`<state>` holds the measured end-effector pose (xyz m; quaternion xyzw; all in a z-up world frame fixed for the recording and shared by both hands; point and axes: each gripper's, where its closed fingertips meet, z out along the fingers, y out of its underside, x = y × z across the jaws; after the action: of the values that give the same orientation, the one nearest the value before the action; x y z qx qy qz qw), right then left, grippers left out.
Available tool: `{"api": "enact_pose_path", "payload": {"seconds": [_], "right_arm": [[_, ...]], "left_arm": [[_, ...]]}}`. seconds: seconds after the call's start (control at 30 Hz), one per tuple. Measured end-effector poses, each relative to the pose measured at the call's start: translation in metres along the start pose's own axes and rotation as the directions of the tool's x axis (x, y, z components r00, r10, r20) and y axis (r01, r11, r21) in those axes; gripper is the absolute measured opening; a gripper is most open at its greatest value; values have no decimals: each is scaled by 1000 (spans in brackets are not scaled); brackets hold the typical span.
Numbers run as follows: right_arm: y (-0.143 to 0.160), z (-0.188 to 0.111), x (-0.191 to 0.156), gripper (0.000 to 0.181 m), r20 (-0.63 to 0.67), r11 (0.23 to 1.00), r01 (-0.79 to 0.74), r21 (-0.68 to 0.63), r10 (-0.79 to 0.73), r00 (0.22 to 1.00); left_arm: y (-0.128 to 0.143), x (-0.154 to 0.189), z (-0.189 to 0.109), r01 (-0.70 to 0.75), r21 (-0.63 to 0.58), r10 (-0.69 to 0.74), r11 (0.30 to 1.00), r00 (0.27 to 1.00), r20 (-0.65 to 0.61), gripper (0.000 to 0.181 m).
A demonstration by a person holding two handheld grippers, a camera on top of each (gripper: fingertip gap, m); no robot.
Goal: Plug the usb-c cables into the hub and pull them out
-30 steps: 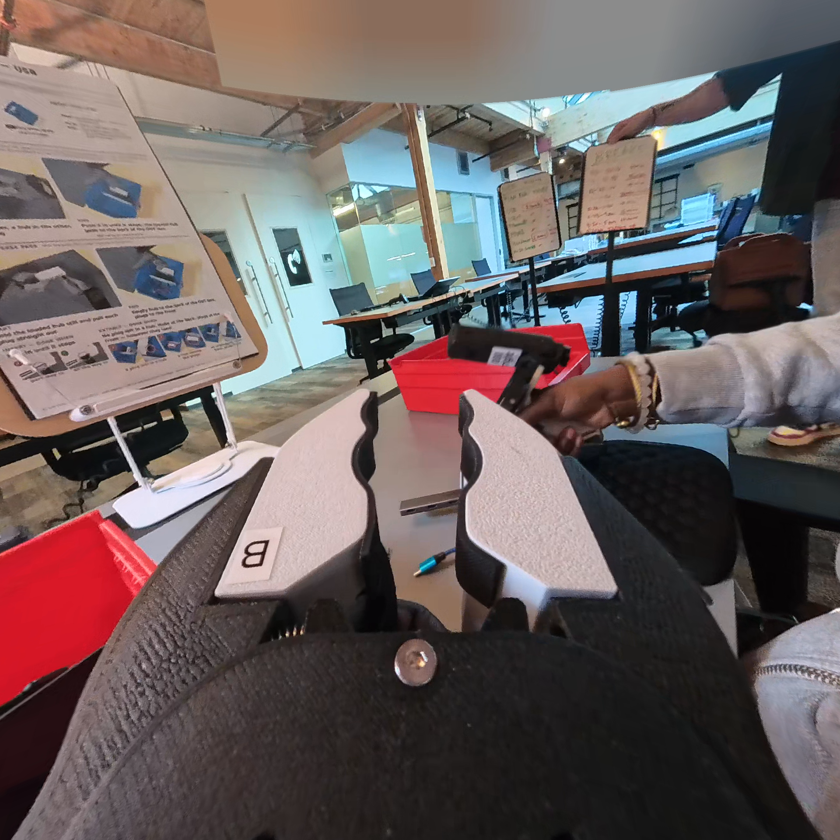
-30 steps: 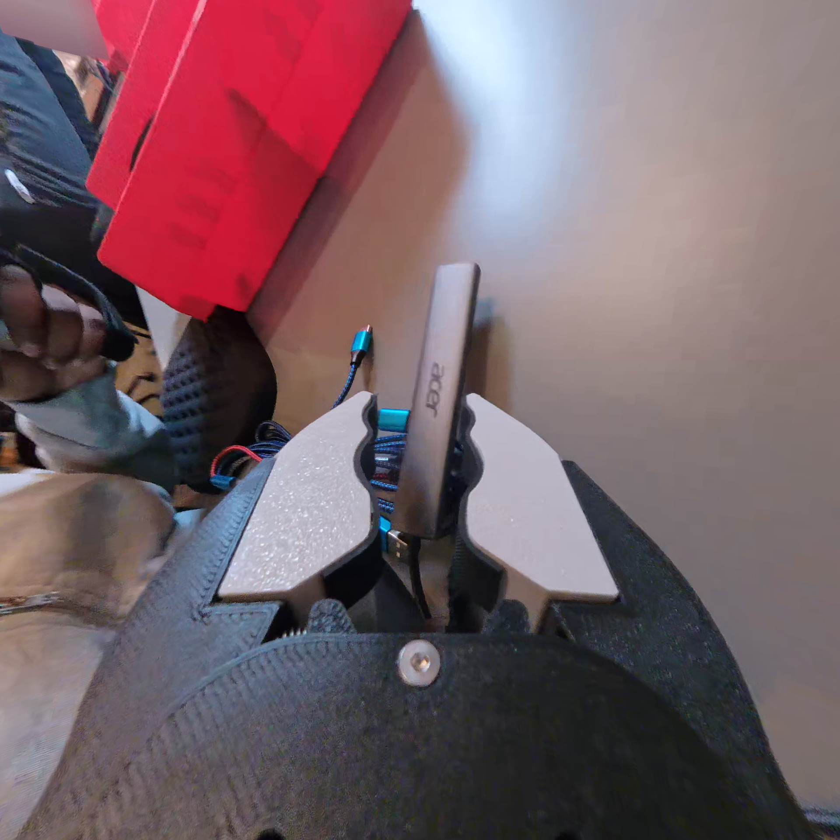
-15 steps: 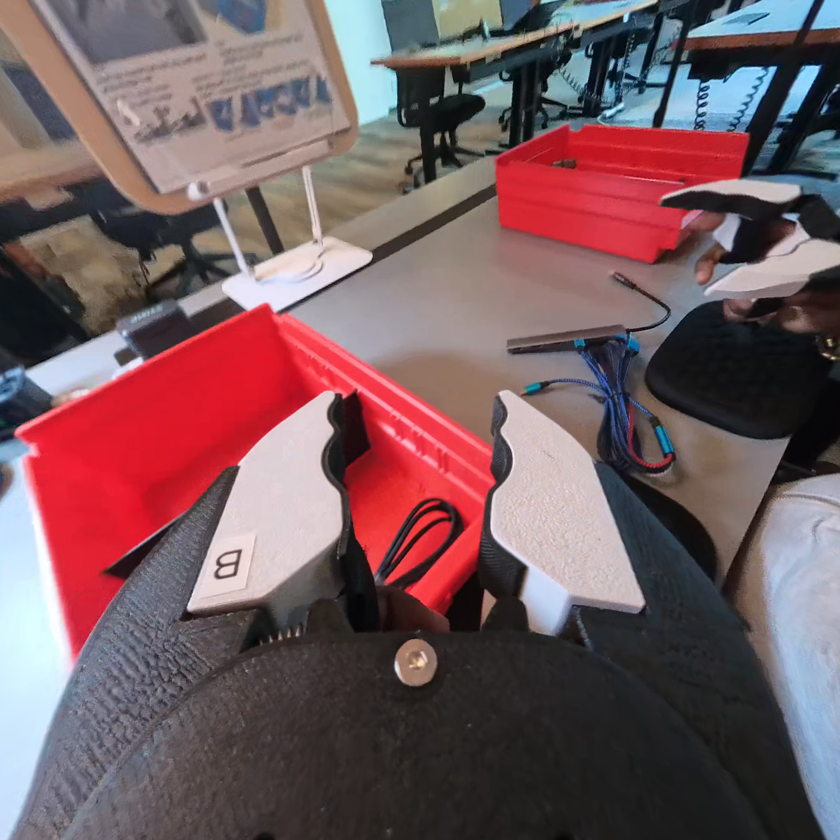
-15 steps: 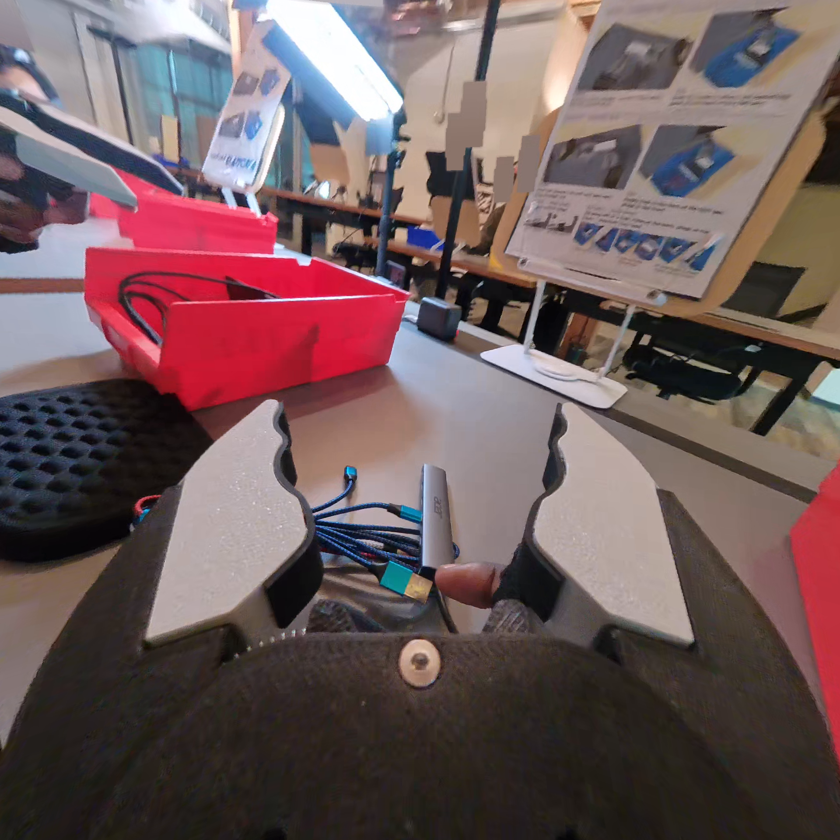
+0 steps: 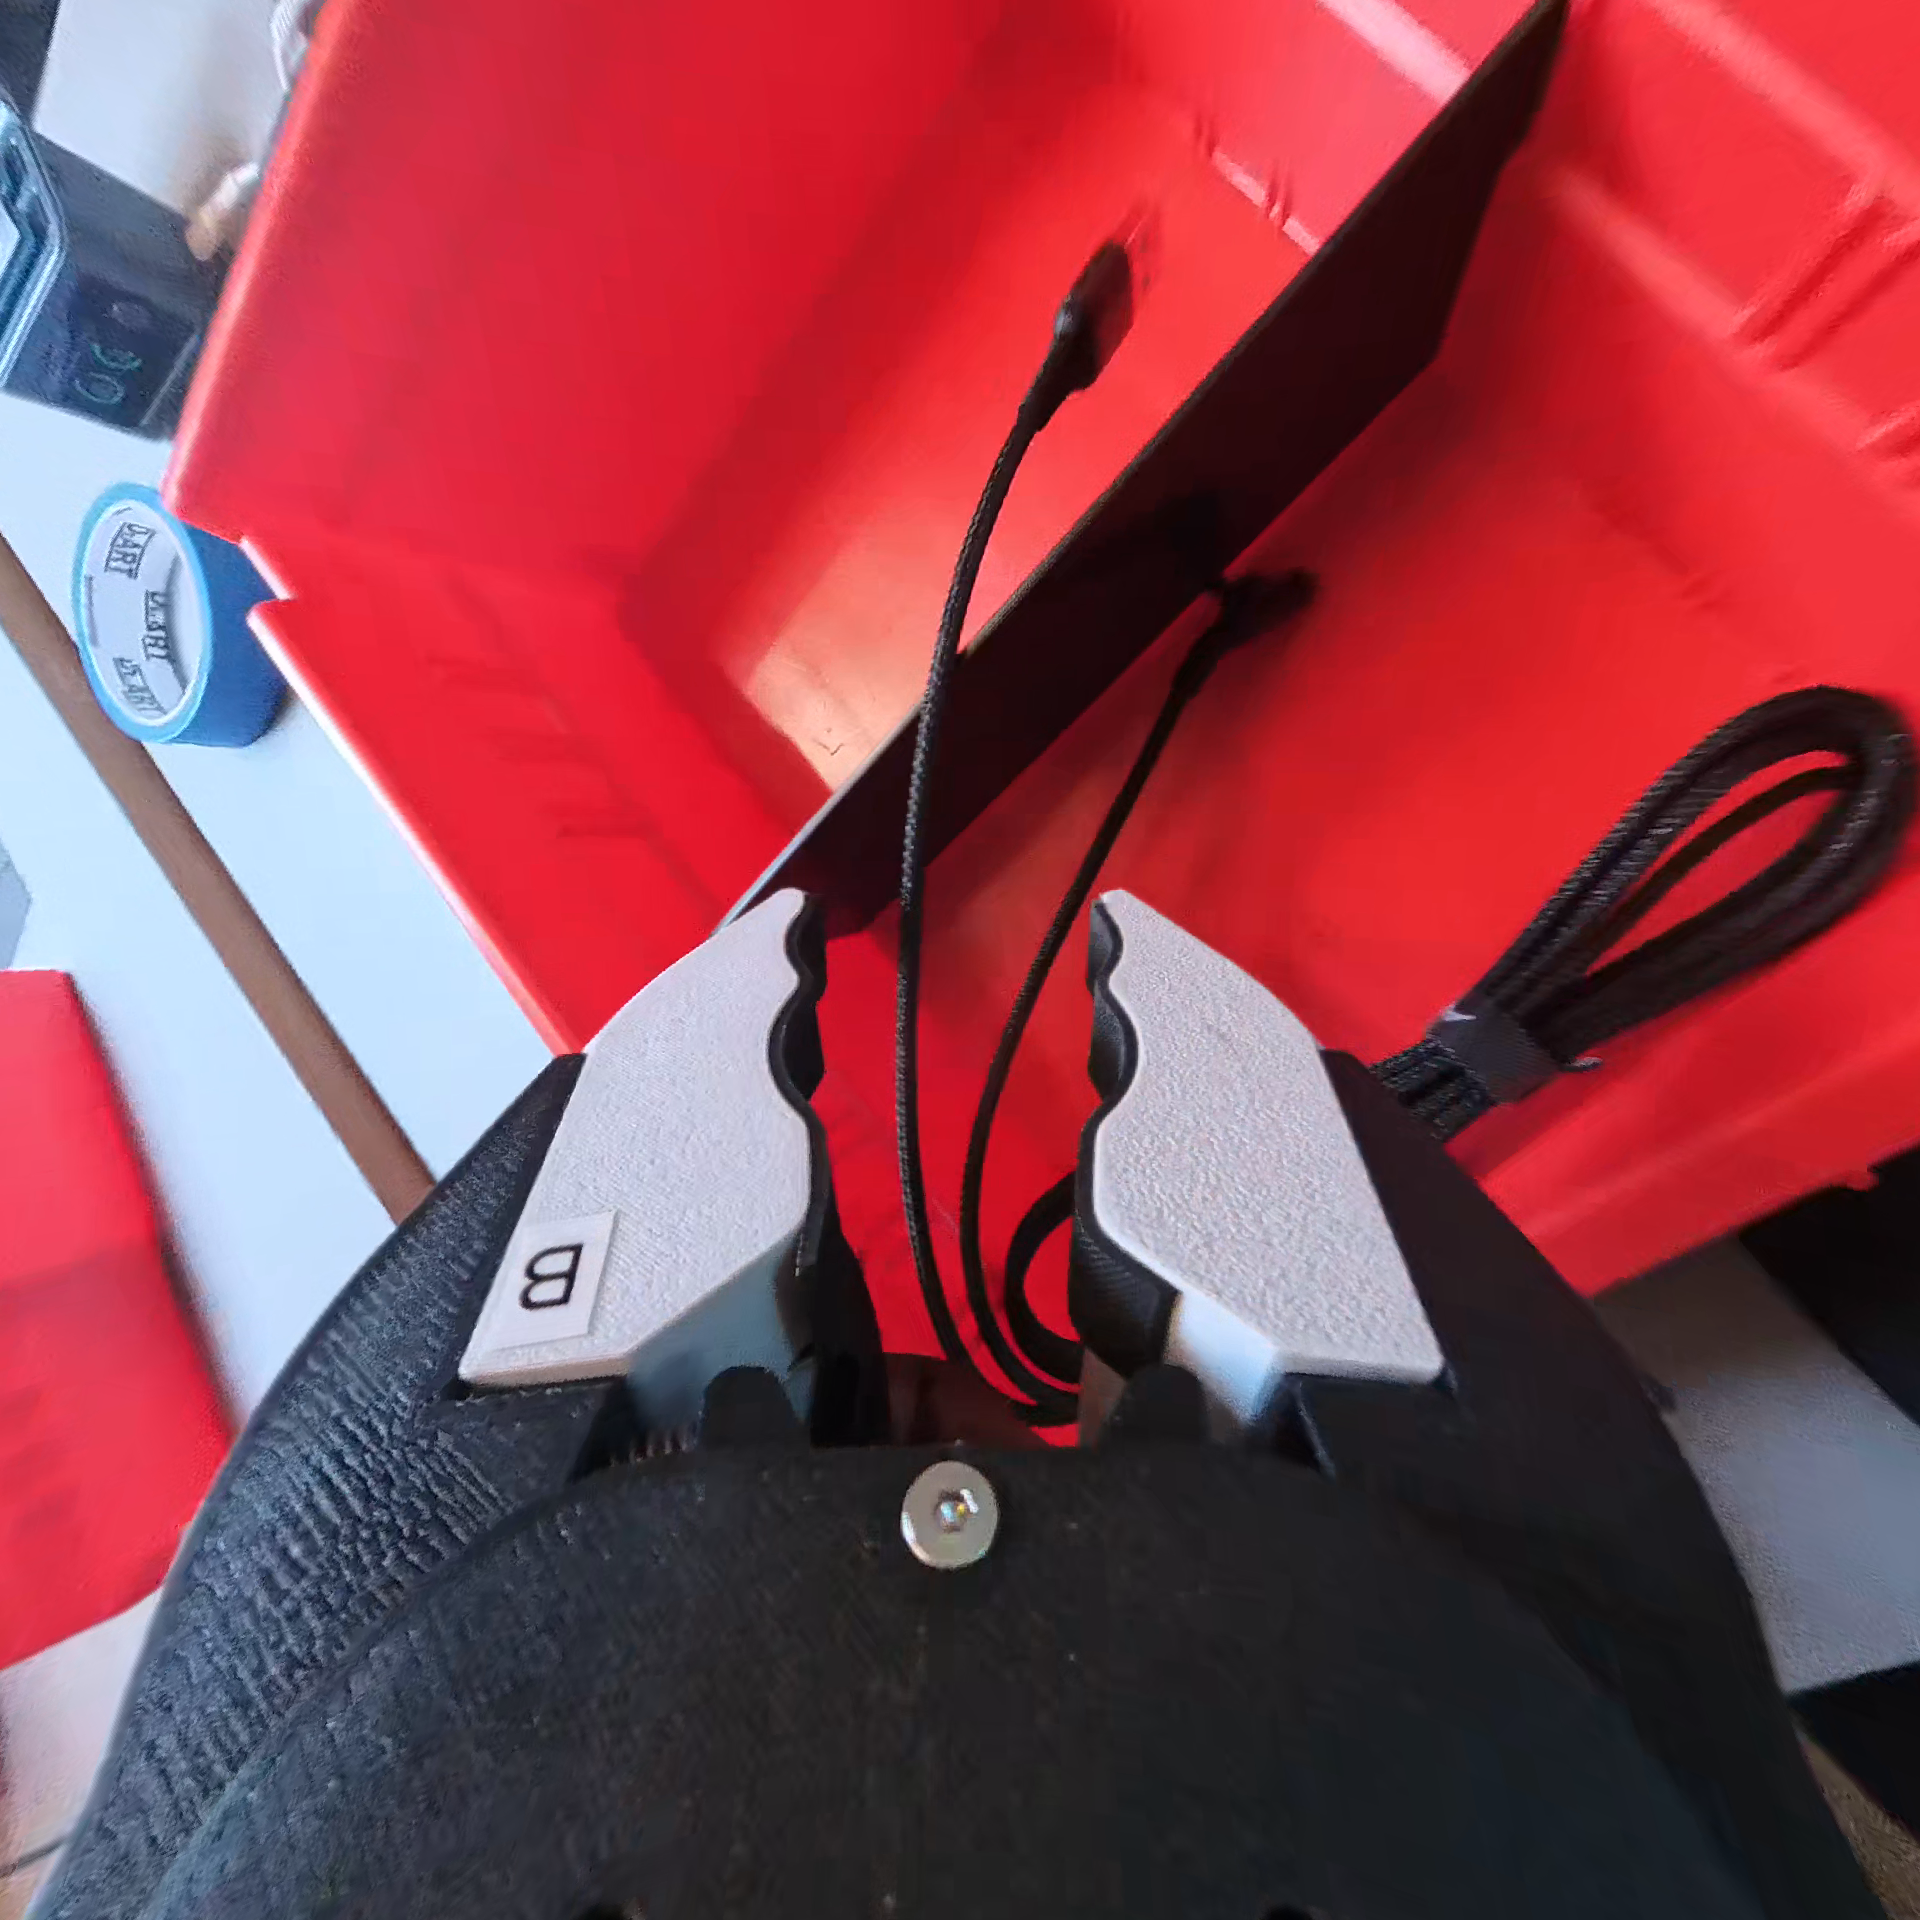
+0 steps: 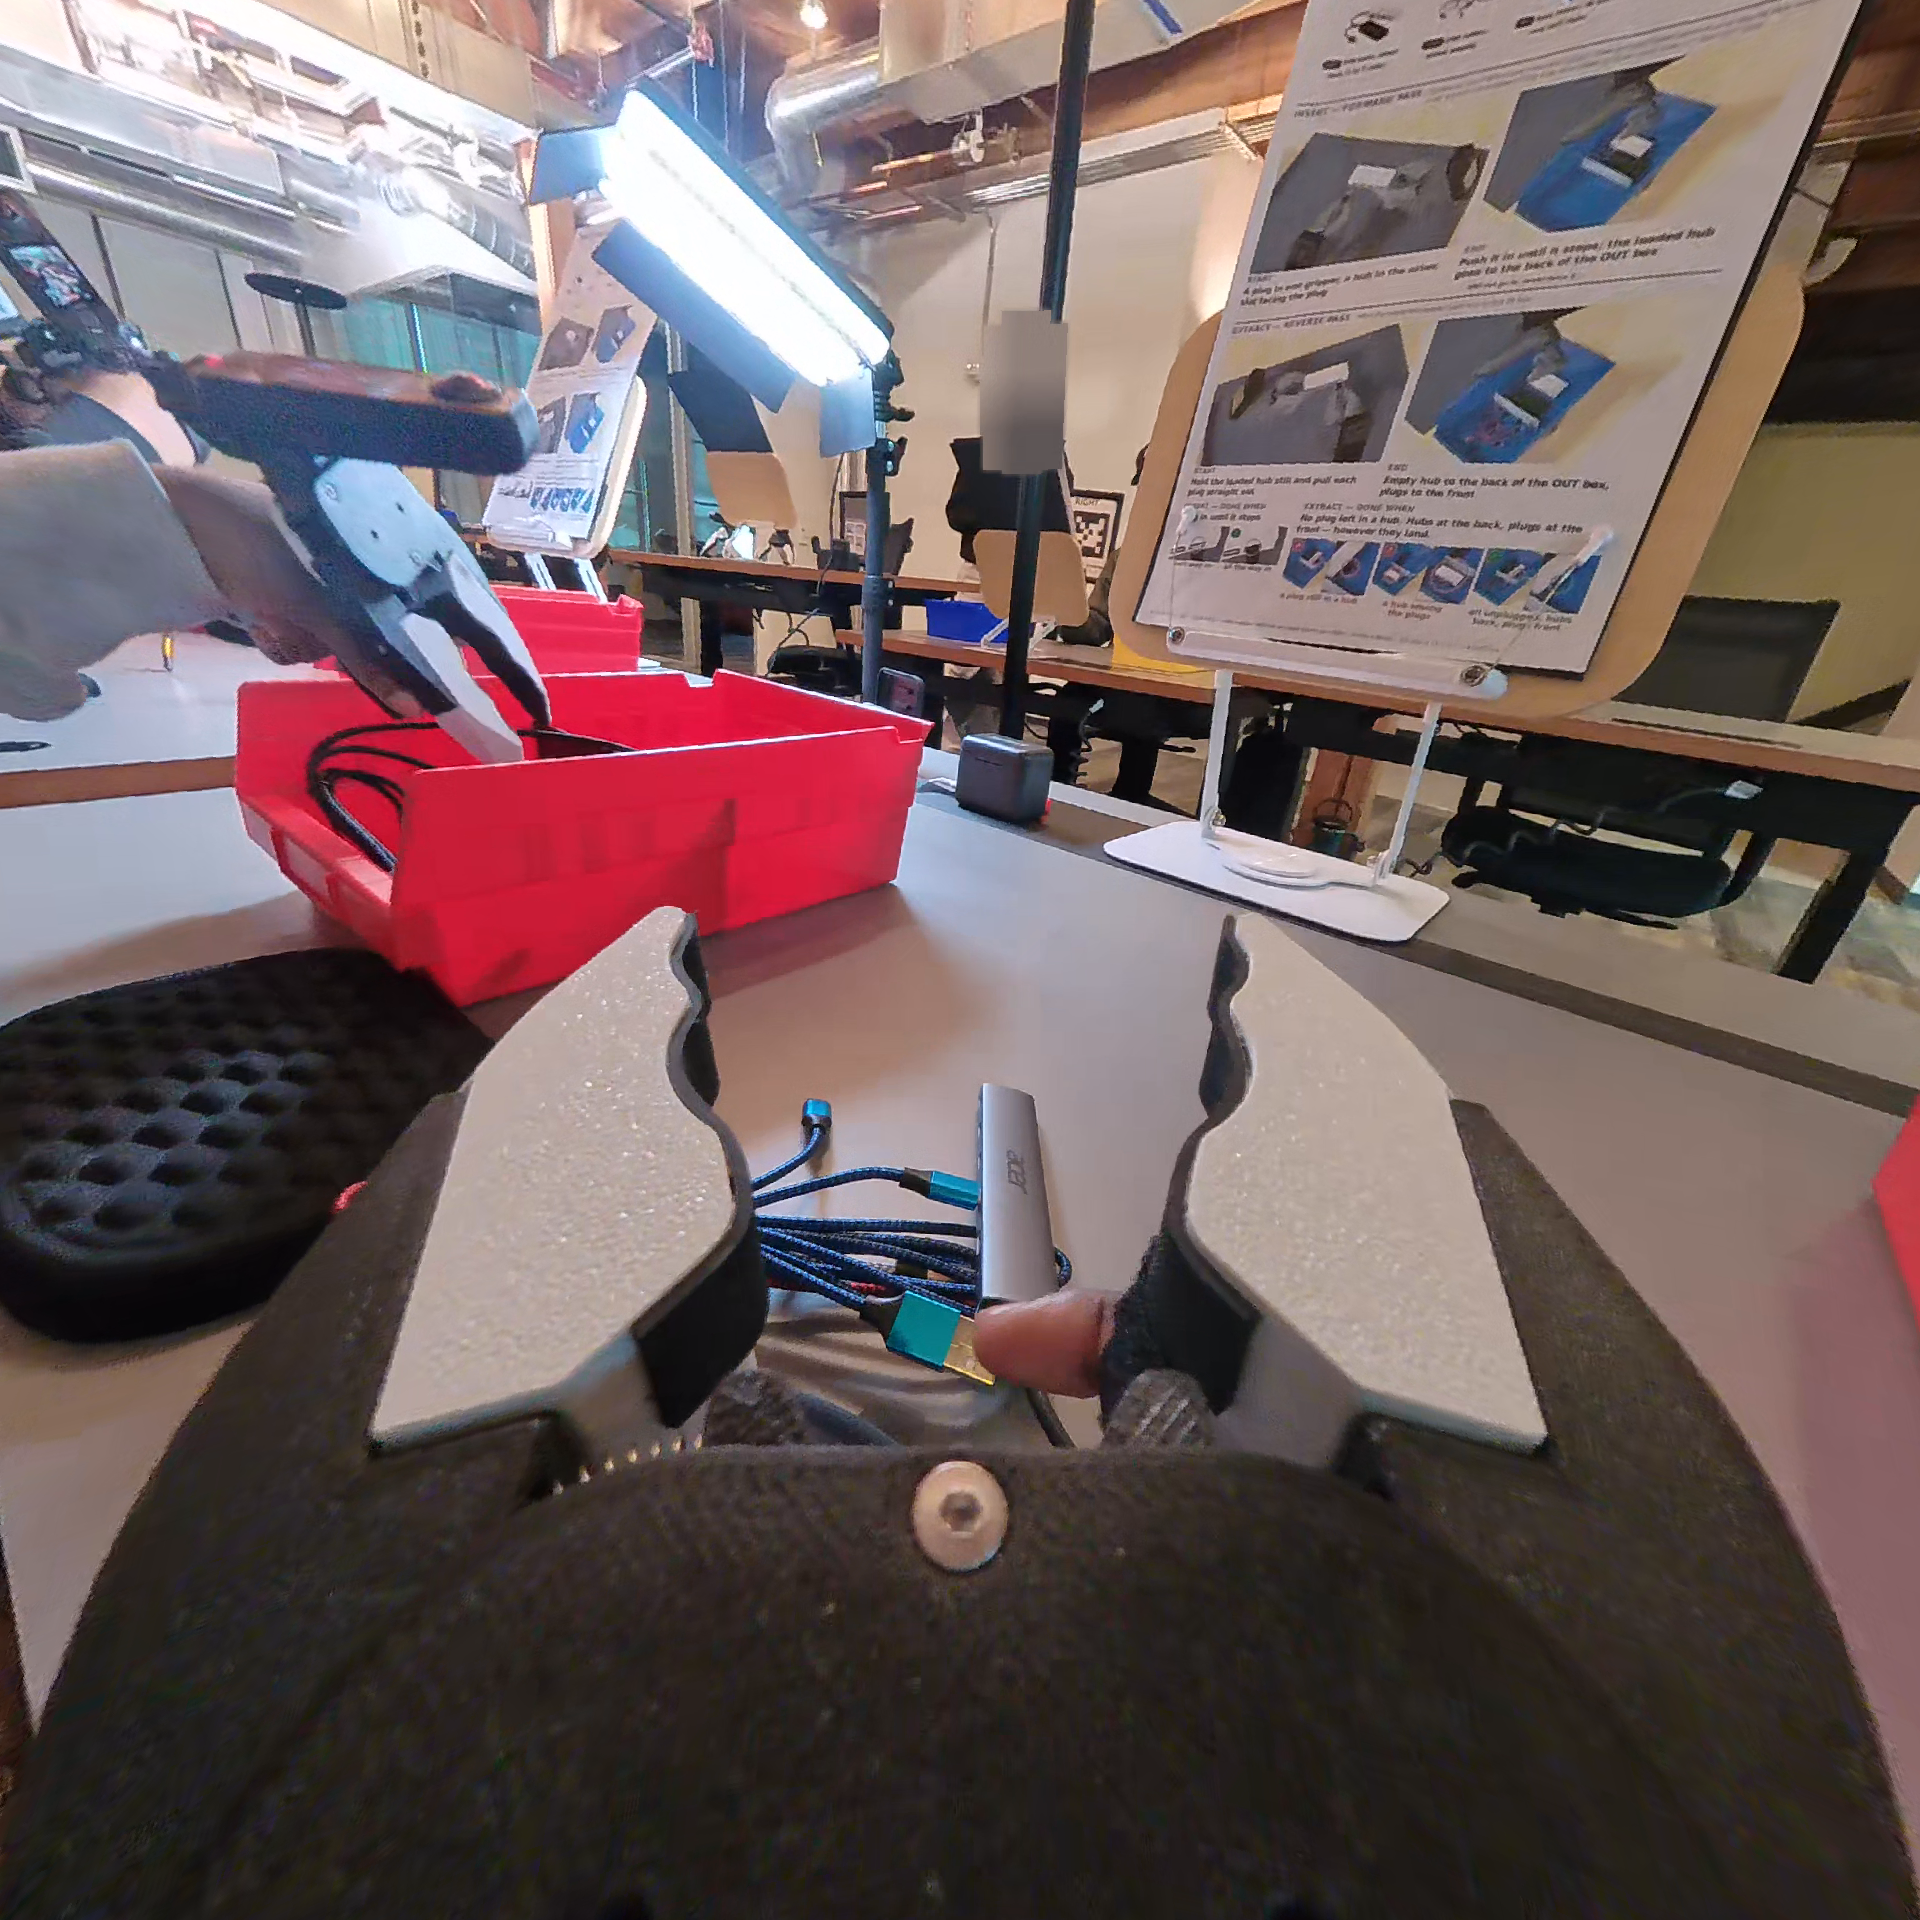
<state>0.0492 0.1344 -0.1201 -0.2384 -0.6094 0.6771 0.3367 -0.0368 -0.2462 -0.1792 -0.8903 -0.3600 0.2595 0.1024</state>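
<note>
**Cable sought in bin, hub left on table**

The left gripper (image 5: pixel 951 1049) is held part-open, empty, around a limp black cable (image 5: pixel 940 748) in the red bin (image 5: pixel 520 312), best pinched at its rigid plug. The right gripper (image 6: pixel 961 1049) is spread wide, empty, over the light, stiff hub (image 6: pixel 1006 1195) at lower centre.

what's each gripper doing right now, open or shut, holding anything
Left gripper: open, holding nothing, over black cables in the red bin.
Right gripper: open, empty, above the hub.
</note>
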Motion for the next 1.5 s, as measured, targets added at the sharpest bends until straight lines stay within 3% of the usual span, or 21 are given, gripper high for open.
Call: {"api": "enact_pose_path", "payload": {"seconds": [0.33,0.43,0.6,1.07,1.27,1.5], "right_arm": [[-2,-1,-1,86,14,1000,-8,16,8,1000],[-1,-1,-3,84,17,1000,9,10,-9,1000],[1,0,-4,81,17,1000,19,2,-19,1000],[3,1,-5,72,12,1000,28,-6,-28,1000],[3,1,-5,70,14,999,31,-8,-31,999],[4,1,-4,70,16,1000,21,-7,-21,1000]], "left_arm": [[25,20,15,-127,-240,96,963,986,-138,56],[37,17,23,-176,-320,149,931,983,-107,55],[38,12,27,-176,-324,164,930,984,-63,7],[5,-2,-37,-121,-98,129,988,988,83,4],[-21,-11,-74,-84,85,70,993,985,157,4],[-62,-24,-112,-71,331,-22,941,963,269,4]]}}
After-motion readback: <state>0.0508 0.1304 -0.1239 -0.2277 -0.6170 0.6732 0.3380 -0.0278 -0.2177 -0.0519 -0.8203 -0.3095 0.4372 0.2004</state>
